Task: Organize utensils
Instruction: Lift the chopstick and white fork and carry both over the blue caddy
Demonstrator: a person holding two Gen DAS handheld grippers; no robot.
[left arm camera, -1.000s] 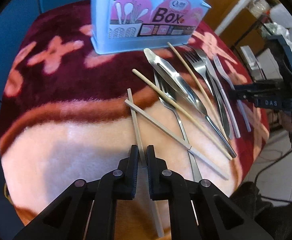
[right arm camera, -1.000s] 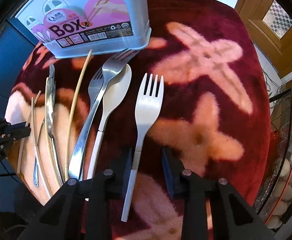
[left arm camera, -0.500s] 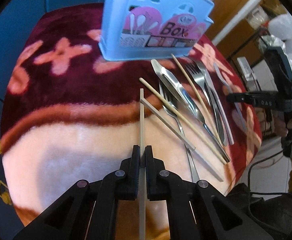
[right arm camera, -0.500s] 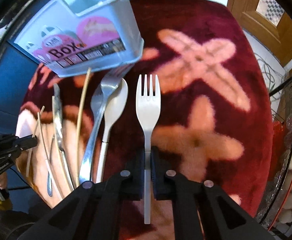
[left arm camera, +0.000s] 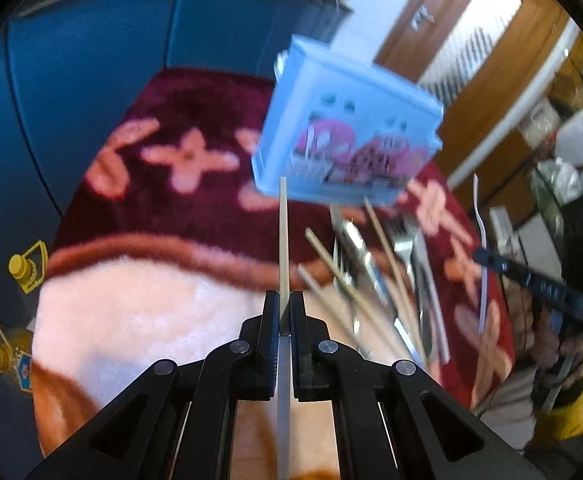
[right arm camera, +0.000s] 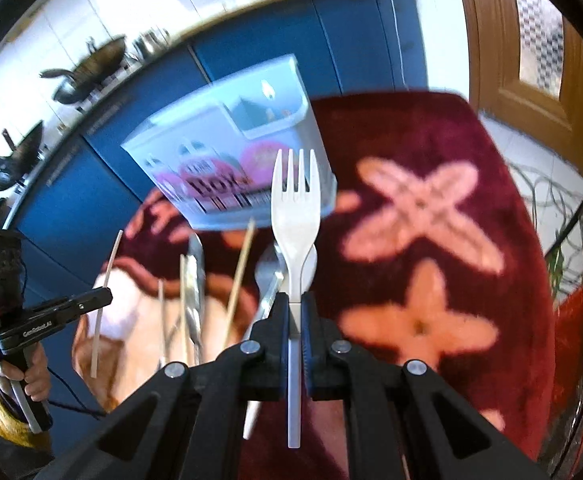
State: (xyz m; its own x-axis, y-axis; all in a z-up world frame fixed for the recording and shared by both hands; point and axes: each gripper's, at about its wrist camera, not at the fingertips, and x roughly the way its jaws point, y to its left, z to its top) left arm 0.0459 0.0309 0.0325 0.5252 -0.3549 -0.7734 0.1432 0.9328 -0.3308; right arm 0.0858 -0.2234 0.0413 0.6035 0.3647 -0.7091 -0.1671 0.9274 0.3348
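Observation:
My left gripper (left arm camera: 285, 300) is shut on a pale chopstick (left arm camera: 283, 236), held up off the cloth and pointing toward the light blue utensil box (left arm camera: 343, 136). My right gripper (right arm camera: 294, 300) is shut on a white plastic fork (right arm camera: 294, 216), tines up, lifted in front of the box (right arm camera: 227, 148). The left gripper with its chopstick (right arm camera: 105, 280) shows at the left of the right wrist view; the right gripper with the fork (left arm camera: 481, 240) shows at the right of the left wrist view. Several chopsticks, a knife, forks and a spoon (left arm camera: 371, 264) lie on the cloth.
The table wears a maroon and pink fleece cloth (right arm camera: 431, 208). Blue cabinets (left arm camera: 91, 80) stand behind it. A wooden door (right arm camera: 531, 48) is at the right, and pans (right arm camera: 87, 68) sit on the counter beyond.
Both grippers have risen and tilted up with their utensils, the chopstick and the fork now off the cloth. The box appears nearer and the views are blurred by motion.

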